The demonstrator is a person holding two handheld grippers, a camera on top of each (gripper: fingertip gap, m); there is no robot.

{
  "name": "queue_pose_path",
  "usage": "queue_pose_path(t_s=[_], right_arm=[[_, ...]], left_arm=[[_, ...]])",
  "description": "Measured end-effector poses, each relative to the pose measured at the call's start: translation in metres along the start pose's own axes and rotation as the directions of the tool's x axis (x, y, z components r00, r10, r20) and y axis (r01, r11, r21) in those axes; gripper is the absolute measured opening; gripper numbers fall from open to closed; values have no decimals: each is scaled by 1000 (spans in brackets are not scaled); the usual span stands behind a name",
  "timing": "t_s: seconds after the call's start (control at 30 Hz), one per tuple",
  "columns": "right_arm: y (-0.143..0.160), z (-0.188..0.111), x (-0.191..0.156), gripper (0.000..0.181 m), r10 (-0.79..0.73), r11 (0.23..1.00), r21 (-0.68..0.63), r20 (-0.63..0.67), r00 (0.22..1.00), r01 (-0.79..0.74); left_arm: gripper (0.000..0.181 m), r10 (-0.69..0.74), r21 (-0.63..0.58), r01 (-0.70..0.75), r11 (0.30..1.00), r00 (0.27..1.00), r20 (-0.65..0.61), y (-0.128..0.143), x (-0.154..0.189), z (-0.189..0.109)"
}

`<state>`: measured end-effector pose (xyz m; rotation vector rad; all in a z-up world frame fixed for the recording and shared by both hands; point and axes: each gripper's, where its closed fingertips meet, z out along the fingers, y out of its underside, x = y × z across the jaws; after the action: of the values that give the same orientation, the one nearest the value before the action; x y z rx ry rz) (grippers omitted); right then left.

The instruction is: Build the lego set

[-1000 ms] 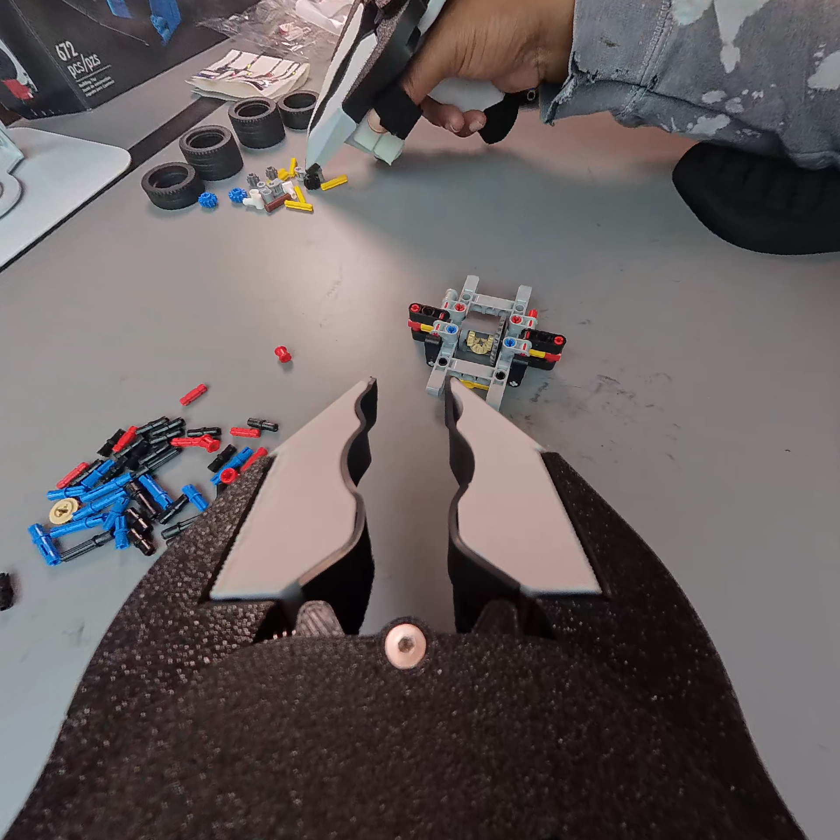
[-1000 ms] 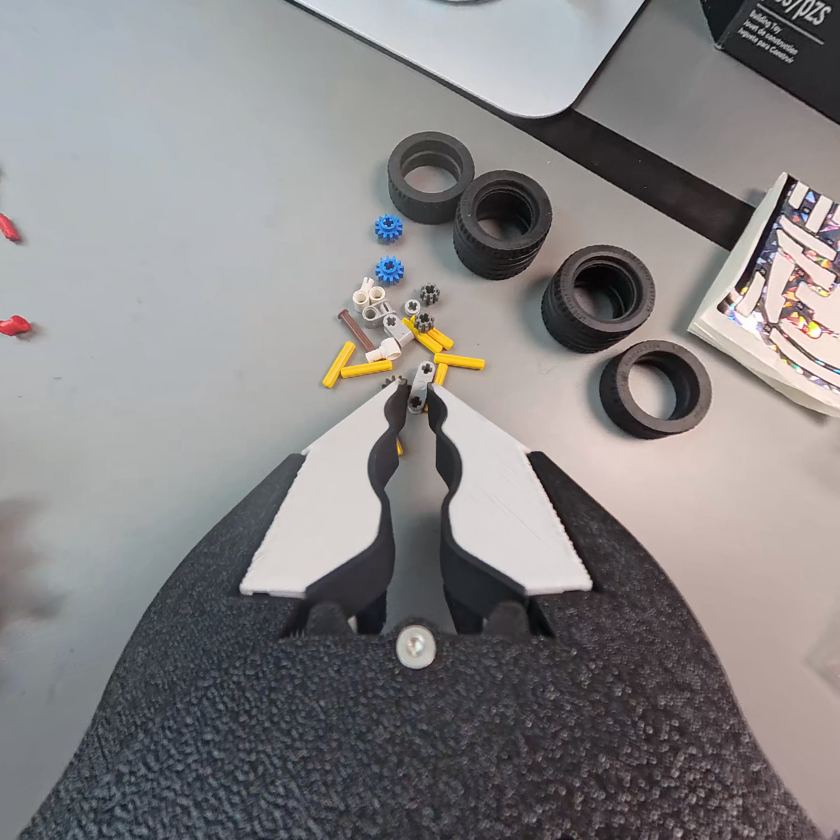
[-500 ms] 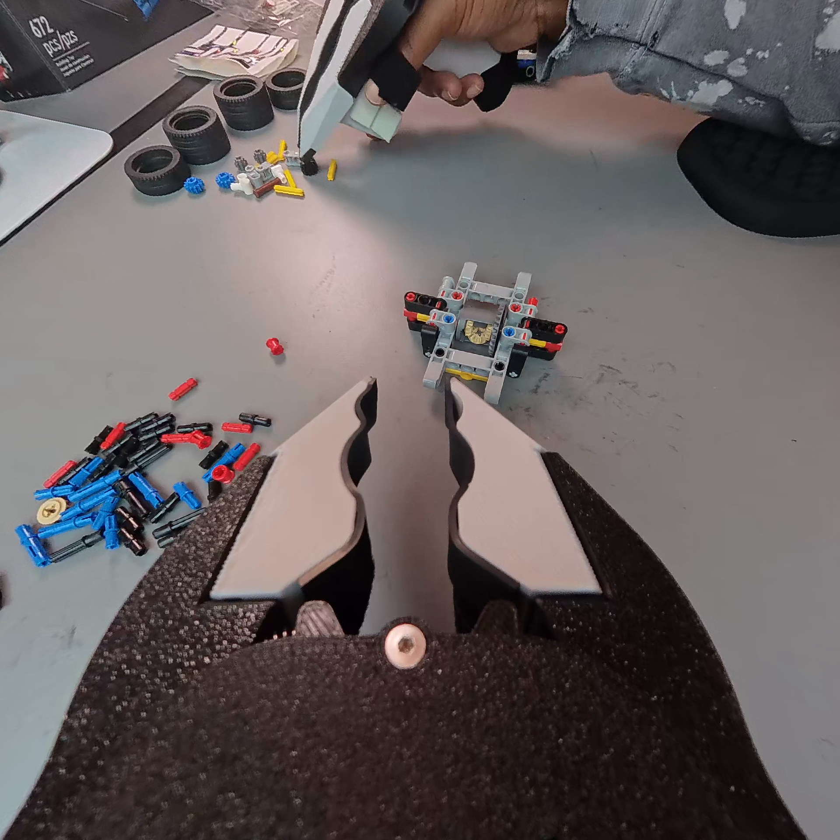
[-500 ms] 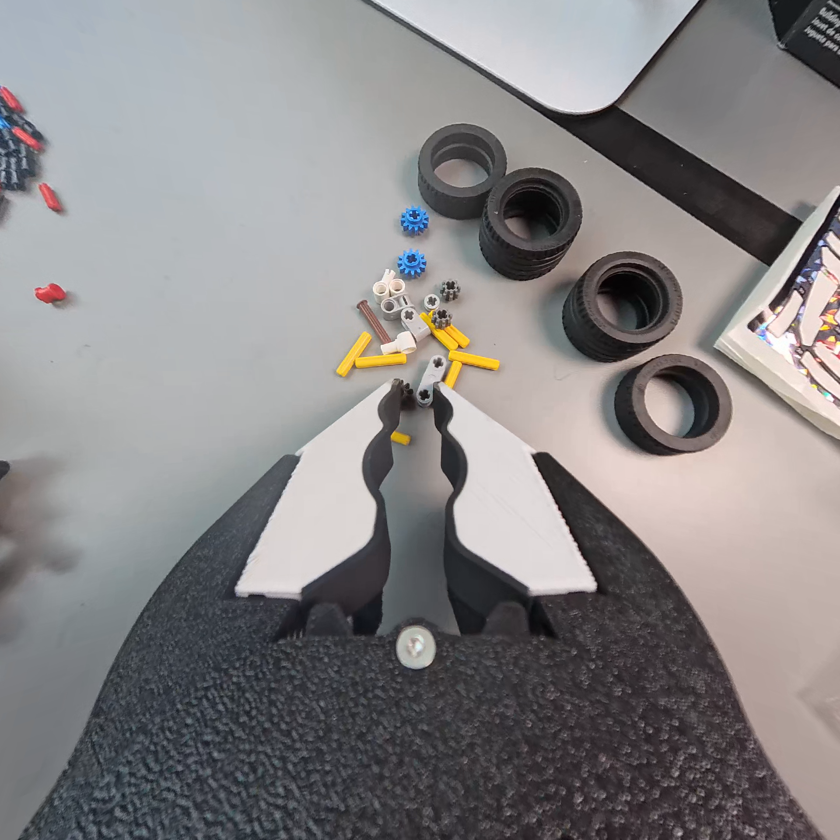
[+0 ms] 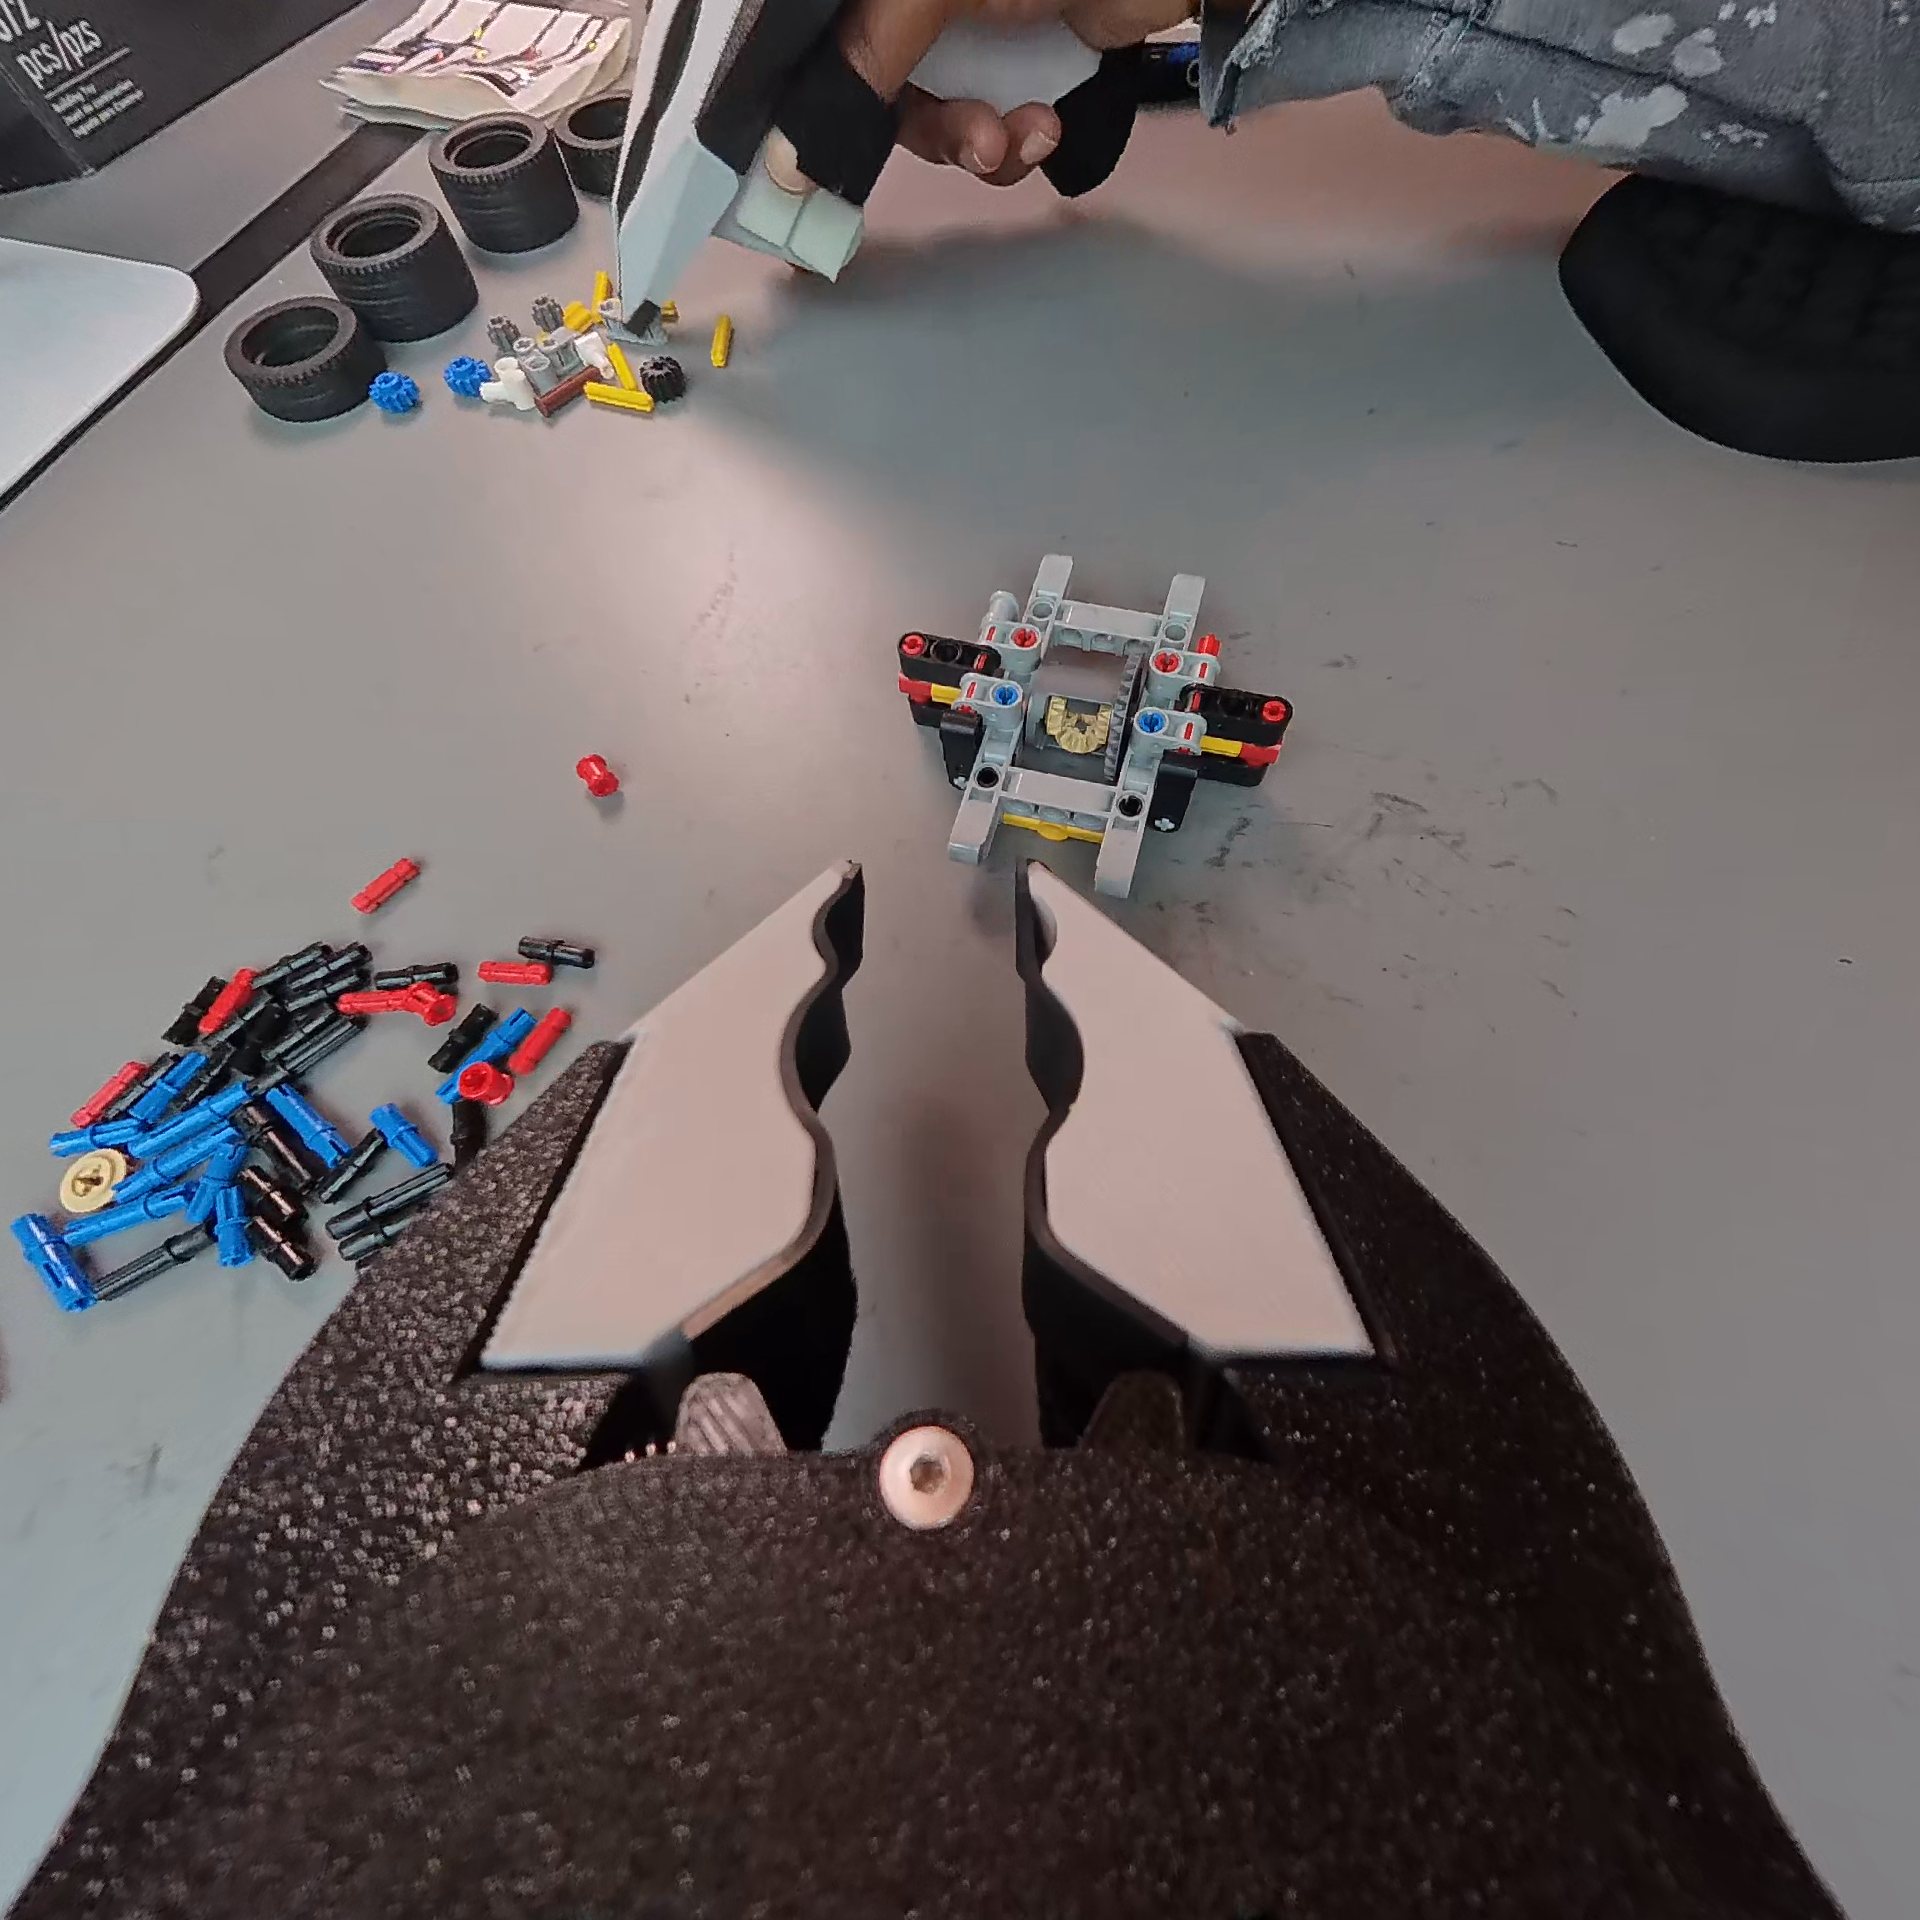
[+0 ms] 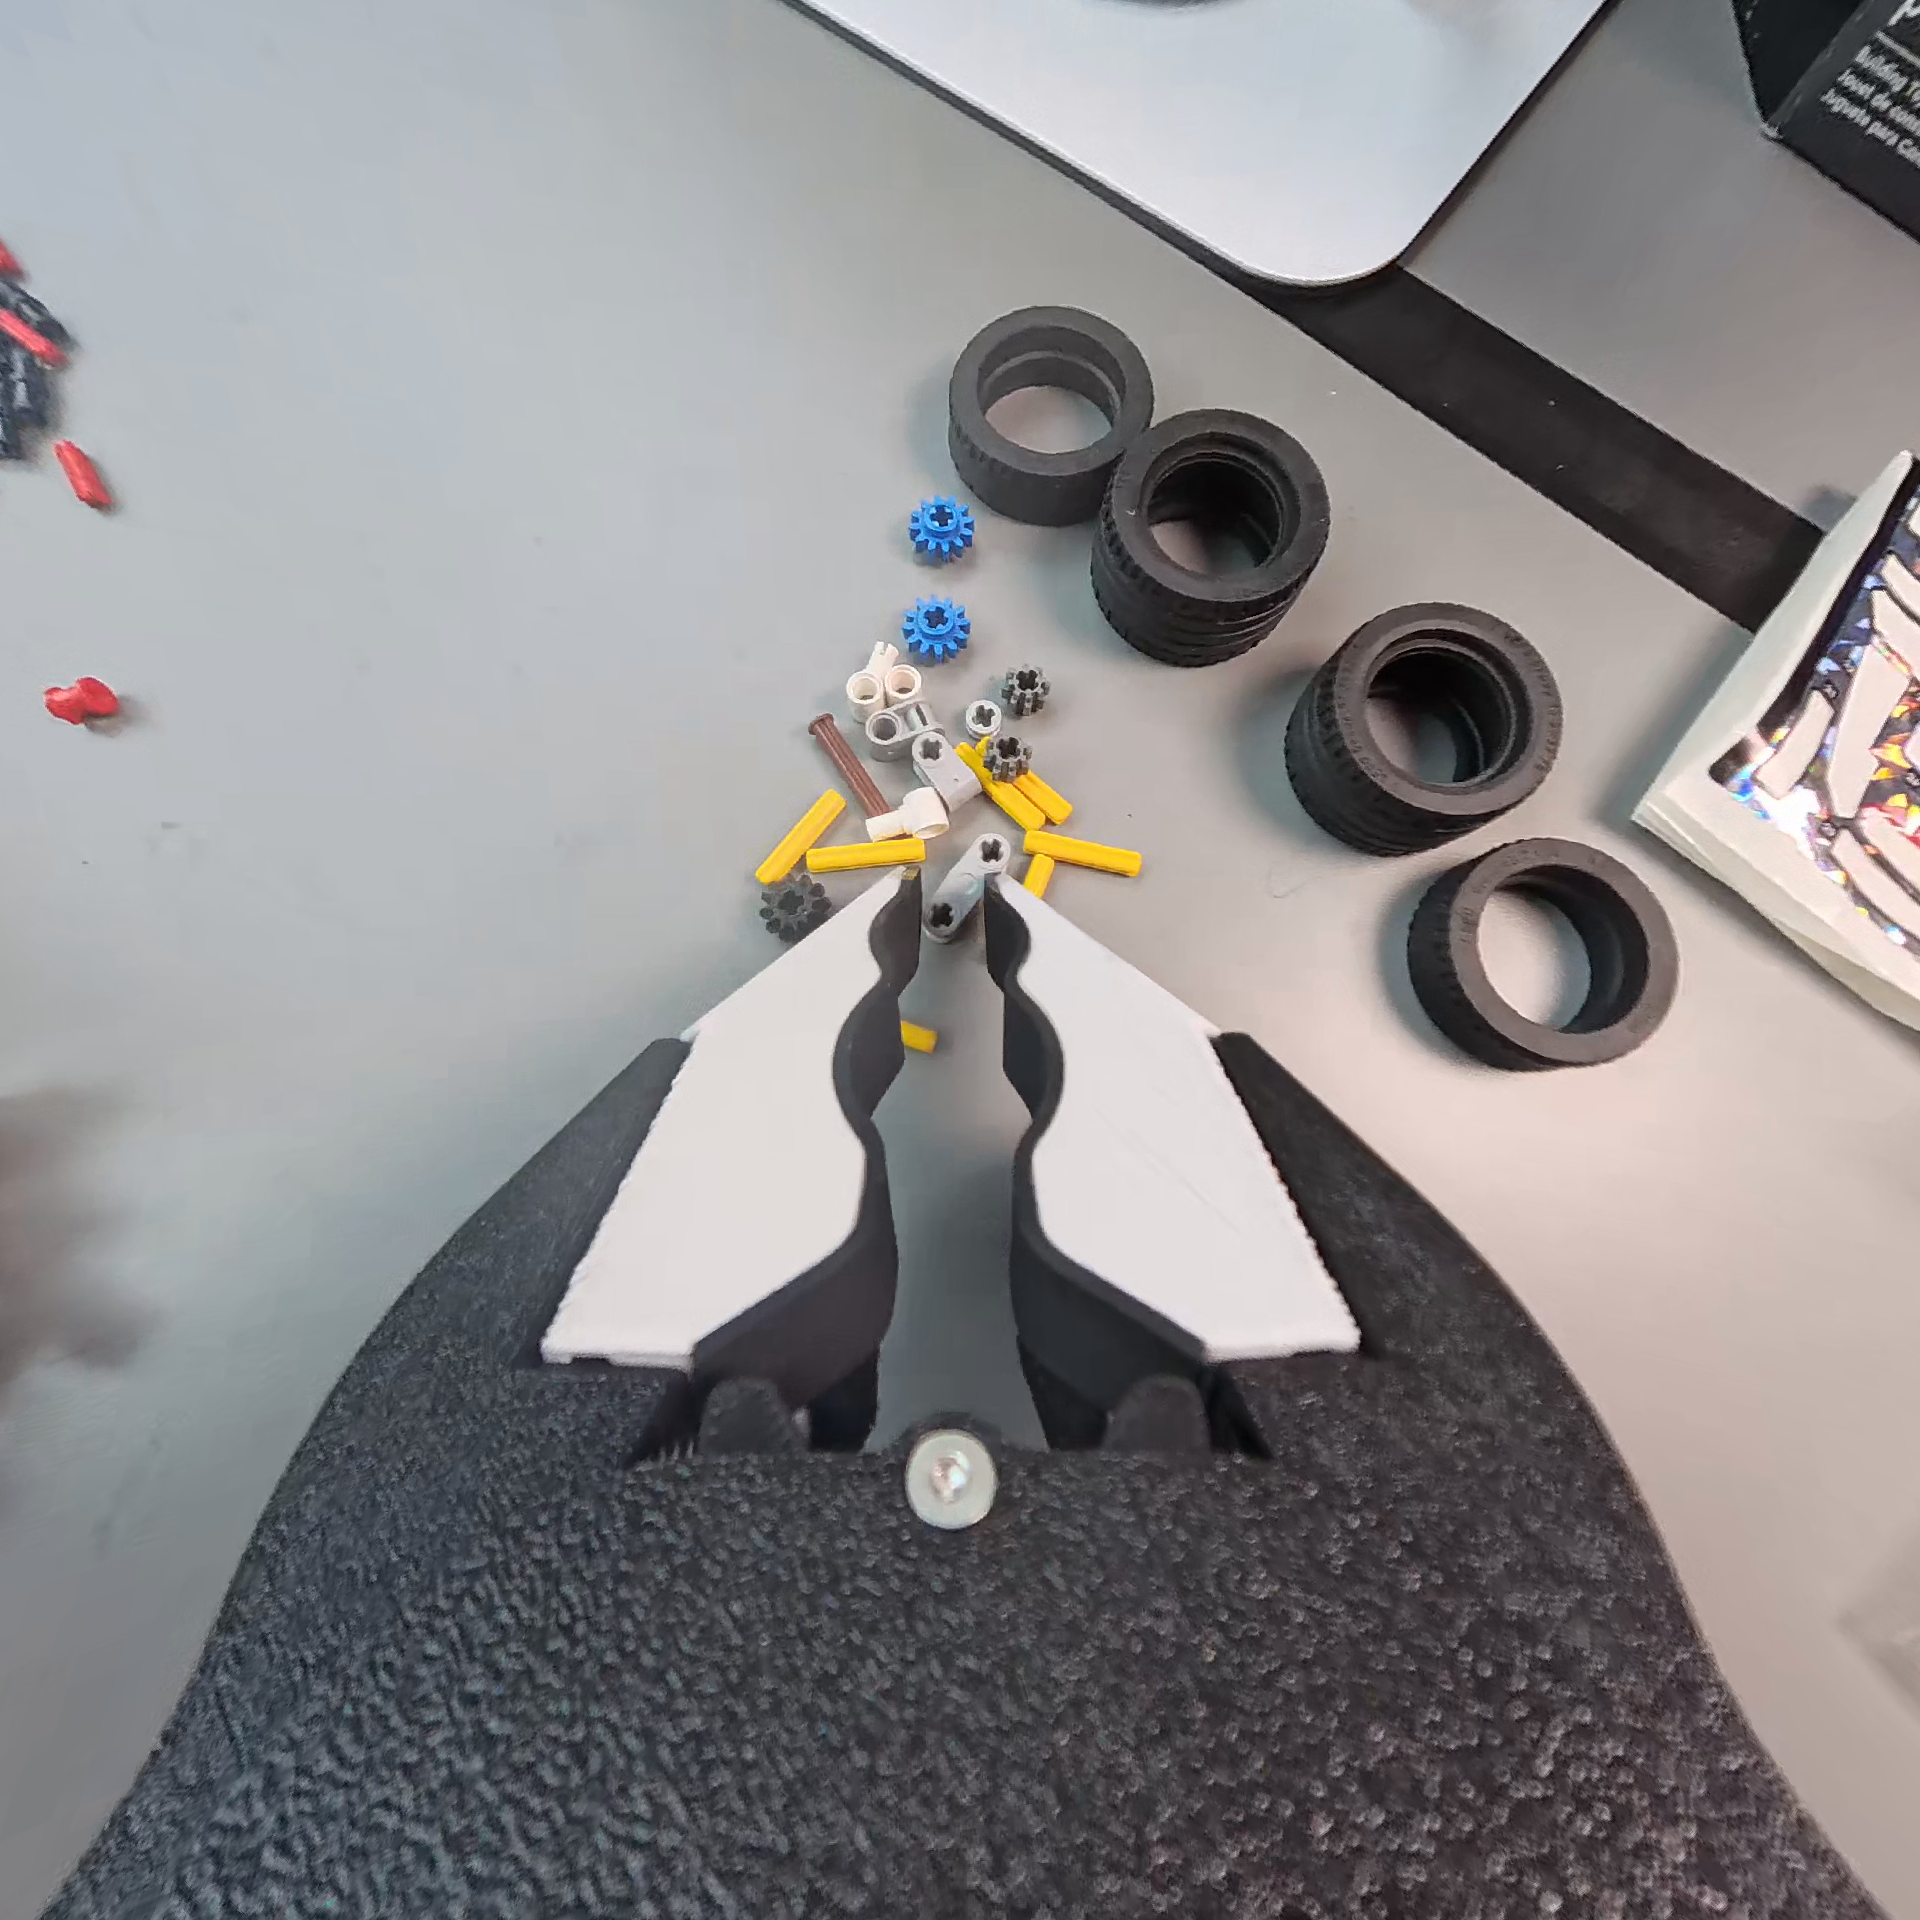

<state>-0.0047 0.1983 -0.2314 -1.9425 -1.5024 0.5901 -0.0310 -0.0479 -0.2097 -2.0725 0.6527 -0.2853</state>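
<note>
Lego assembly [image 5: 1091, 727]: a small grey frame with black side beams, near the desk [image 5: 1455, 1039] centre, its long axis running left to right.
Pin pile [image 5: 249, 1122]: loose blue, black and red pins at far left, unused.
Left gripper [image 5: 940, 883]: jaws apart, empty, just short of the frame.
Right gripper [image 6: 951, 894]: nearly closed around a grey connector [image 6: 966, 883]; whether it grips, I cannot tell.
Tyres [image 6: 1423, 743]: unmounted.
Progress: early.
</note>
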Motion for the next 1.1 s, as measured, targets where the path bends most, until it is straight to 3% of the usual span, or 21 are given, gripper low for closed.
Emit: queue_pose_path(t_s=[0.03,0.17,0.27,0.37,0.43,0.53,0.6,0.77,0.87,0.97,1.1], right_arm=[[0,1,1,9,-25,1000,-5,-17,1000,25],[-4,-2,3,6,-74,997,13,-41,996,75],[-34,-28,-35,5,-17,974,223,240,971,-38],[-63,-81,-91,5,-26,904,347,624,781,-248],[-72,-111,-125,0,-85,863,368,781,619,-346],[-71,-129,-174,0,-177,853,375,863,474,-364],[-67,-122,-199,0,-211,873,388,848,486,-297],[-48,-92,-211,0,-362,893,448,648,670,49],[-44,-96,-210,6,-400,882,458,601,692,111],[-39,-103,-204,8,-410,877,462,571,711,135],[-26,-117,-198,8,-380,880,465,569,729,97]], left_arm=[[29,3,-3,-3,1000,1000,1,1,0,0],[29,0,6,0,1000,1000,11,-1,-2,-1],[29,-56,89,55,994,998,3,-14,-5,-8],[30,-161,270,176,947,984,-75,-46,-7,-24],[32,-239,394,285,874,957,-162,-70,-10,-35],[30,-355,462,463,756,884,-305,-91,-13,-43],[28,-404,437,531,726,843,-354,-93,-14,-38],[24,-418,335,439,833,898,-138,-59,-45,-37],[24,-327,164,303,939,932,153,-11,-84,-53],[25,-223,-16,252,967,880,419,35,-124,-89],[25,-296,-30,370,928,785,544,62,-146,-139]])
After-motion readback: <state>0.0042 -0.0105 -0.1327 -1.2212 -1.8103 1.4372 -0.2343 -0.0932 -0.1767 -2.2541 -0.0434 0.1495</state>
